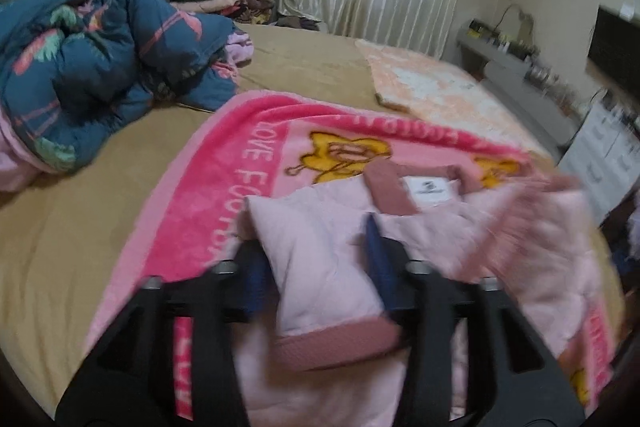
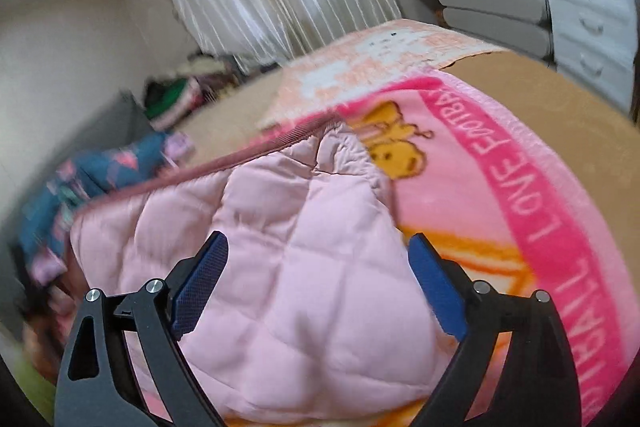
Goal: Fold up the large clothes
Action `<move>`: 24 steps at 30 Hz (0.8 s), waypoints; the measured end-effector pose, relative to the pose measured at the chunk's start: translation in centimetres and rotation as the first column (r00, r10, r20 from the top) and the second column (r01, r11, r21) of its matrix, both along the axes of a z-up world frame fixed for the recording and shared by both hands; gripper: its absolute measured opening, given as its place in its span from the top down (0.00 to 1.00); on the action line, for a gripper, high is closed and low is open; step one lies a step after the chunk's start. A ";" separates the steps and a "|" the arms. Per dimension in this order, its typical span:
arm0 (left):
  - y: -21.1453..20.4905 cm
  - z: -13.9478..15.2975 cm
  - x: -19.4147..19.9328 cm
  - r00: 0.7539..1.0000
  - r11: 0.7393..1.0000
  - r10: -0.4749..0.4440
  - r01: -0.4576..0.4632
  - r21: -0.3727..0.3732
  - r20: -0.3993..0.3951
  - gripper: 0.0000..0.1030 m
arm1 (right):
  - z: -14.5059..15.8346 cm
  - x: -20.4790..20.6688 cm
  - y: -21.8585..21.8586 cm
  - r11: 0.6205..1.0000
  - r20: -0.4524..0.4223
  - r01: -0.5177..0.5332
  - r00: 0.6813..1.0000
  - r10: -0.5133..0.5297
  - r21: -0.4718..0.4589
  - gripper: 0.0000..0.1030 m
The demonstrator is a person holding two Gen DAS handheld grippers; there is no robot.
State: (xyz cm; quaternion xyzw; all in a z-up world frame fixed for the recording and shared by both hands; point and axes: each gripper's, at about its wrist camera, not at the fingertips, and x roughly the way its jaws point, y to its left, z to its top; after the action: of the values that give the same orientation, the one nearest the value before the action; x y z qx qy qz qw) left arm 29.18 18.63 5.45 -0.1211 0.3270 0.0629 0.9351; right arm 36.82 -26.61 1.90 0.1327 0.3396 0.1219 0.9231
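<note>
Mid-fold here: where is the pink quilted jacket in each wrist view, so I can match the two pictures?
Left wrist: the pink quilted jacket fills lower centre, its cuff between the left gripper fingers, collar label above.
Right wrist: it fills the lower centre, bulging between the right gripper fingers.
Shared landmark: the pink cartoon blanket beneath it.

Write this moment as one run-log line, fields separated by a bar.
step: folding pink jacket | left claw: shut on jacket fold | right claw: open around jacket | surface: pink blanket on bed
</note>
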 end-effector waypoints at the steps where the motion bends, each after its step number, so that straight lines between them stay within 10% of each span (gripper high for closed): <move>1: -0.2 0.3 -0.3 1.000 1.000 -0.017 0.017 -0.021 0.019 0.38 | -0.4 0.0 0.4 0.999 -0.003 -0.001 1.000 0.001 -0.042 0.12; 7: -1.7 2.8 -3.3 0.990 0.997 -0.032 0.022 0.076 0.139 0.09 | -2.3 0.4 1.4 0.987 -0.003 -0.009 1.000 0.008 -0.163 0.07; 12: -0.8 -0.9 -3.7 1.000 0.974 0.007 -0.012 0.224 0.026 0.09 | -3.5 0.3 0.9 0.981 -0.004 -0.032 0.999 0.032 -0.192 0.06; 19: 2.0 -9.5 -5.0 0.992 0.999 -0.048 0.045 -0.023 -0.119 0.09 | -5.9 0.2 -1.2 0.988 -0.030 -0.039 0.999 0.035 -0.149 0.06; 21: 2.0 -10.2 -4.9 0.992 0.997 -0.050 0.043 -0.063 -0.112 0.14 | -6.1 0.2 -1.1 0.991 -0.026 -0.064 0.998 0.062 -0.114 0.32; 22: 1.8 -10.3 -4.7 0.993 0.998 -0.045 0.039 -0.058 -0.111 0.38 | -6.2 0.2 -0.9 0.991 -0.029 -0.080 0.997 0.078 -0.106 0.57; 24: 0.9 -9.7 -3.8 0.993 0.999 -0.031 0.030 -0.011 -0.112 0.64 | -6.0 0.4 -0.4 0.990 -0.028 -0.070 0.997 0.067 -0.121 0.73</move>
State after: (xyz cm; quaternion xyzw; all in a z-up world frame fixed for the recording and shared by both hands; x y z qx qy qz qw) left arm 25.43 19.54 -4.24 -0.1166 0.3812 0.0536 0.9156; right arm 37.22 -27.04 -4.07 0.0655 0.3616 0.1309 0.9208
